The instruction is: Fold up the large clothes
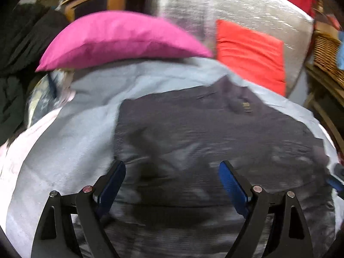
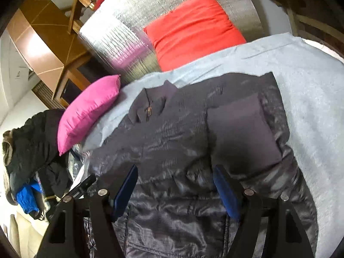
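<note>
A large dark grey padded jacket lies spread on a pale blue sheet over a bed. Its collar with a zip pull points toward the pillows, and a sleeve is folded across its body. My left gripper hovers above the jacket's lower part with its blue pads wide apart and nothing between them. My right gripper also stands open over the jacket's lower half, holding nothing. The left wrist view is blurred by motion.
A pink pillow and a red pillow lie at the head of the bed against a silver foil panel. Dark clothes are heaped beside the bed. A wicker basket stands at the other side.
</note>
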Demonstrator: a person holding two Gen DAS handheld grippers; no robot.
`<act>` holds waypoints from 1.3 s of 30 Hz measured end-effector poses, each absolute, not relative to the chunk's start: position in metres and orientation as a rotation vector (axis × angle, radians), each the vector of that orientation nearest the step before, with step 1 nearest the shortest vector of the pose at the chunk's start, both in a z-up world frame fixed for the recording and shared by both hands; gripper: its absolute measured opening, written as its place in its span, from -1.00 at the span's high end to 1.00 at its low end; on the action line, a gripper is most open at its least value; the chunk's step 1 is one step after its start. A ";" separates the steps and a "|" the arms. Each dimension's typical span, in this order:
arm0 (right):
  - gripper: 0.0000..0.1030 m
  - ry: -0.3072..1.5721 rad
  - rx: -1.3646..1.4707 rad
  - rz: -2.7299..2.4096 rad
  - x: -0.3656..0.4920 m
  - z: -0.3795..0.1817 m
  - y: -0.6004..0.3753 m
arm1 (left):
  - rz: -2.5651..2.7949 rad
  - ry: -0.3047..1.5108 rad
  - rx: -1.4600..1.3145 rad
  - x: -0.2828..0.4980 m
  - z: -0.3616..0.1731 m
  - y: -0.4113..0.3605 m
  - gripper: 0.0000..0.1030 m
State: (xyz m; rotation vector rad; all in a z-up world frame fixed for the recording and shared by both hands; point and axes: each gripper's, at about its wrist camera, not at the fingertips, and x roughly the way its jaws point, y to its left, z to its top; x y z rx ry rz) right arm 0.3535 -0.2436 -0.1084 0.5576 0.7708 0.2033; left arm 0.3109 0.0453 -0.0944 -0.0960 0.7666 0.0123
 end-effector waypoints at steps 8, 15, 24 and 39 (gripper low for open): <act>-0.47 0.859 0.539 0.205 0.369 -0.132 -0.243 | 0.003 0.844 0.108 0.322 -0.134 0.000 -0.75; -0.48 0.794 0.623 0.268 0.350 -0.110 -0.240 | -0.068 0.812 -0.040 0.314 -0.102 0.005 -0.75; -0.47 0.950 0.678 0.279 0.382 -0.133 -0.226 | -0.043 0.827 0.125 0.316 -0.135 -0.023 -0.85; -0.48 0.983 0.806 0.272 0.481 -0.149 -0.222 | -0.046 0.821 0.062 0.320 -0.144 -0.013 -1.00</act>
